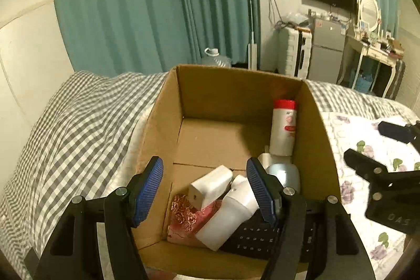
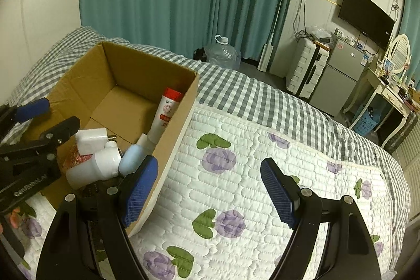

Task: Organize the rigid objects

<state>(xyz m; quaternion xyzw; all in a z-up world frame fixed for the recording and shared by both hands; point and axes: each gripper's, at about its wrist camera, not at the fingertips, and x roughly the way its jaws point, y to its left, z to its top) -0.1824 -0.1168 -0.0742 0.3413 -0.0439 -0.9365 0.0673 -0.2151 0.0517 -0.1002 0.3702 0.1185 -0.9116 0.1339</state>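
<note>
An open cardboard box (image 1: pixel 236 85) stands on the bed. Inside it are a white bottle with a red cap (image 1: pixel 283 127), a white charger plug (image 1: pixel 210 186), a white bottle lying on its side (image 1: pixel 231 214), a pale blue rounded bottle (image 1: pixel 284 175), a pink patterned packet (image 1: pixel 189 219) and a black keypad device (image 1: pixel 252 238). My left gripper (image 1: pixel 207 190) is open and empty, just above the box's near side. My right gripper (image 2: pixel 210 190) is open and empty over the floral quilt (image 2: pixel 249 148), to the right of the box (image 2: pixel 86 70). The left gripper (image 2: pixel 31 138) shows in the right wrist view.
The bed has a grey checked sheet (image 1: pixel 73 127) under the quilt. Teal curtains (image 1: pixel 147 4) hang behind. A water jug (image 2: pixel 223 51), a white suitcase (image 2: pixel 304 70), a small fridge (image 2: pixel 338 72), a wall TV (image 2: pixel 365 15) and a dressing table (image 2: pixel 388 91) stand beyond the bed.
</note>
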